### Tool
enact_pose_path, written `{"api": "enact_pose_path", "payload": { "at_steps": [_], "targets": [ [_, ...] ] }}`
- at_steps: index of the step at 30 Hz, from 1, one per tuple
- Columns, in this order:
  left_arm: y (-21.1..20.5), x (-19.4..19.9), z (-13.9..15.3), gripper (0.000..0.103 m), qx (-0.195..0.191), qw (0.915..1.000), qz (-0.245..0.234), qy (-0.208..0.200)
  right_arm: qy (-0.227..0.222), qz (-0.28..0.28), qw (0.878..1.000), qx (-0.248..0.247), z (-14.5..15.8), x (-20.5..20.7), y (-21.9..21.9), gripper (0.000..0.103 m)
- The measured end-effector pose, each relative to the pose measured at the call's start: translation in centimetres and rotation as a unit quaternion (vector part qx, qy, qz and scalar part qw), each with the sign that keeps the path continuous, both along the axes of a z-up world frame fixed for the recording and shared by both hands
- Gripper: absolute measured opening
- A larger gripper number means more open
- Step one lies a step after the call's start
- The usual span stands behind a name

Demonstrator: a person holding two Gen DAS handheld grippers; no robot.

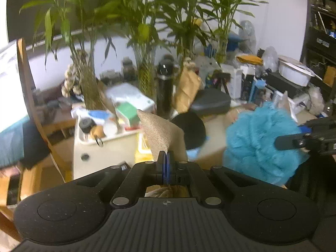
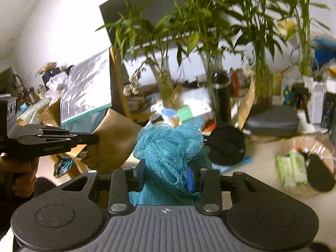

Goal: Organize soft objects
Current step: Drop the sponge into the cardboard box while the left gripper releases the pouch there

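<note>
Beige woven cloth is pinched at frame centre by the fully closed left gripper. Teal mesh bath pouf, centre of right-wrist view, is squeezed btwn right gripper jaws, w/ bamboo plants behind.

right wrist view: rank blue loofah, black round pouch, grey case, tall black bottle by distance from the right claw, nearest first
1. Blue loofah: pinched in the right claw itself.
2. Black round pouch: on the table just past the loofah, to the right.
3. Grey case: further back, right.
4. Tall black bottle: upright at the back among the plants; only slightly beyond the case, close call.
</note>
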State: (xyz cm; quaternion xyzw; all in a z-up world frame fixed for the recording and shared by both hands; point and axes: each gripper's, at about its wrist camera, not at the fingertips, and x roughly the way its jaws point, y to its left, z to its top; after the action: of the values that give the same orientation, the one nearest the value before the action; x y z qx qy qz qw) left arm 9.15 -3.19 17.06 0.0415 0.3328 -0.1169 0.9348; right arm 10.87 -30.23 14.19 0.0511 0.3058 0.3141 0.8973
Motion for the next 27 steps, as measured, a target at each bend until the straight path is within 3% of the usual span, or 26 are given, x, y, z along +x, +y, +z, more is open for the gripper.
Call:
{"api": "enact_pose_path", "payload": {
  "at_steps": [15, 19, 20, 21, 22, 23, 25, 27],
  "targets": [
    [0.1, -1.5, -3.3, 0.002, -0.010, 0.9977, 0.020, 0.064, 0.067, 0.012, 0.995, -0.067, -3.7, -0.3, 2.9, 0.041],
    [0.3, -1.7, -3.8, 0.005, -0.015, 0.9970, 0.024, 0.071, 0.070, 0.008, 0.993, -0.091, -4.0, -0.1, 3.8, 0.058],
    [0.3, -1.8, -3.9, 0.008, -0.015, 0.9970, 0.025, 0.071, 0.067, 0.007, 0.993, -0.096, -3.9, -0.1, 4.0, 0.064],
    [0.3, -1.9, -3.9, 0.018, -0.011, 0.9971, 0.029, 0.069, 0.064, 0.007, 0.993, -0.101, -3.9, -0.2, 4.2, 0.071],
    [0.3, -2.0, -3.8, 0.034, -0.007, 0.9973, 0.033, 0.065, 0.061, 0.006, 0.993, -0.106, -3.9, -0.3, 4.4, 0.086],
    [0.3, -2.2, -3.8, 0.041, -0.005, 0.9975, 0.037, 0.060, 0.054, 0.003, 0.992, -0.111, -3.8, -0.4, 4.5, 0.097],
    [0.5, -2.7, -3.5, 0.057, -0.010, 0.9983, 0.040, 0.041, 0.038, -0.002, 0.992, -0.121, -3.5, -0.8, 4.7, 0.101],
    [0.8, -3.0, -3.3, 0.057, -0.014, 0.9985, 0.042, 0.032, 0.026, -0.009, 0.990, -0.137, -3.3, -1.1, 4.9, 0.103]
  ]
}}
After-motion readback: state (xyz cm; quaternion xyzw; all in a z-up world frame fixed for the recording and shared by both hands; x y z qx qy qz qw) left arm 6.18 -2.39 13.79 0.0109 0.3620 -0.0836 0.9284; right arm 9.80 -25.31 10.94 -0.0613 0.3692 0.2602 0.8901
